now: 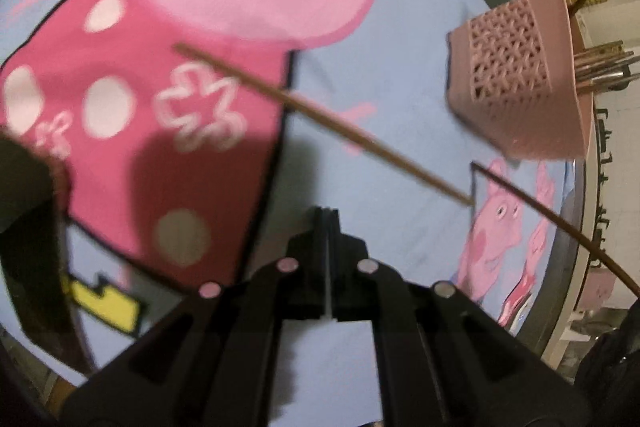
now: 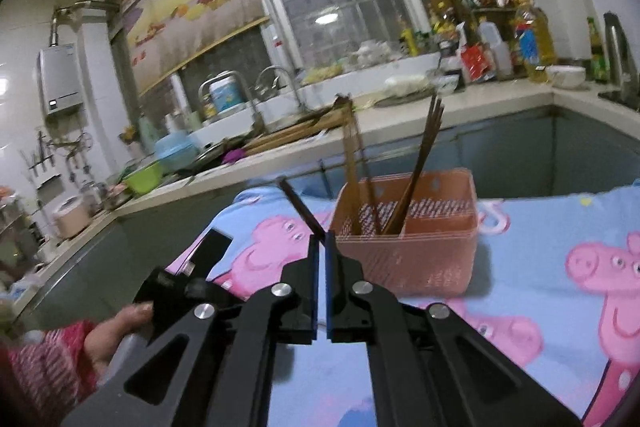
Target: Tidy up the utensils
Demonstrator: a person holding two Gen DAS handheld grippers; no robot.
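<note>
Right wrist view: right tongs pinch a chopstick slanting up-left; basket sits just ahead-right. Left tongs pressed together, empty.

A light blue cloth printed with pink cartoon pigs, one in a deep pink, white-spotted dress. On it, a pale pink lattice-sided basket holds brown chopsticks. Both grippers are black.
</note>
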